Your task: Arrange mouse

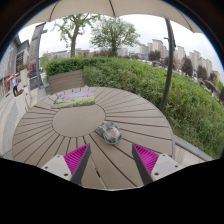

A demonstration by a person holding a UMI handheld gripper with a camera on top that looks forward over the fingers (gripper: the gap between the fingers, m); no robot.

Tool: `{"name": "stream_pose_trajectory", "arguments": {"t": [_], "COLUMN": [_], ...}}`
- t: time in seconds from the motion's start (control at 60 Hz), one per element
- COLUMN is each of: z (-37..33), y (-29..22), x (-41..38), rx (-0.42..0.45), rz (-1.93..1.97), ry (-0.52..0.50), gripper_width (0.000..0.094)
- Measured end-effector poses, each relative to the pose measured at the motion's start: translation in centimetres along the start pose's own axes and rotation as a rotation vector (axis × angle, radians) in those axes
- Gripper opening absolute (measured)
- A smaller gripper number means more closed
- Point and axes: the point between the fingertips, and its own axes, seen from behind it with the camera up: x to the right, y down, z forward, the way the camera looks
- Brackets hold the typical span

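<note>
Outdoors, round slatted wooden table (60,125) under a parasol | mouse (109,131) lies loose near table centre, just ahead of gripper (108,160) | fingers spread wide, holding nothing, seemingly lined up either side for a grab | pad (76,98) sits beyond mouse

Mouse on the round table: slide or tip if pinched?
The mouse looks rigid, low and rounded, so it should slide, not tip. Its smooth shell may slip between the pads. The slatted wooden table could snag it. The hand-held gripper is open, short of it.
</note>
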Motion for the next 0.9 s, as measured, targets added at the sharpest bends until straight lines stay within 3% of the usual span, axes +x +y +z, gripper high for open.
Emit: {"name": "stream_pose_trajectory", "arguments": {"t": [0.433, 0.8, 0.833, 0.867, 0.883, 0.9], "z": [9.4, 11.4, 11.4, 11.5, 11.5, 11.5], "y": [-2.0, -2.8, -2.9, -3.0, -3.1, -3.3], "x": [2.4, 3.3, 3.2, 2.7, 2.2, 1.6], "rx": [-0.019, -0.049, -0.051, -0.054, -0.055, -0.056], "rz": [0.068, 0.08, 0.083, 0.075, 0.063, 0.047], "ry": [0.043, 0.064, 0.062, 0.047, 0.03, 0.008], "gripper_width": [0.0856, 0.0845, 0.0812, 0.071, 0.0605, 0.0414]}}
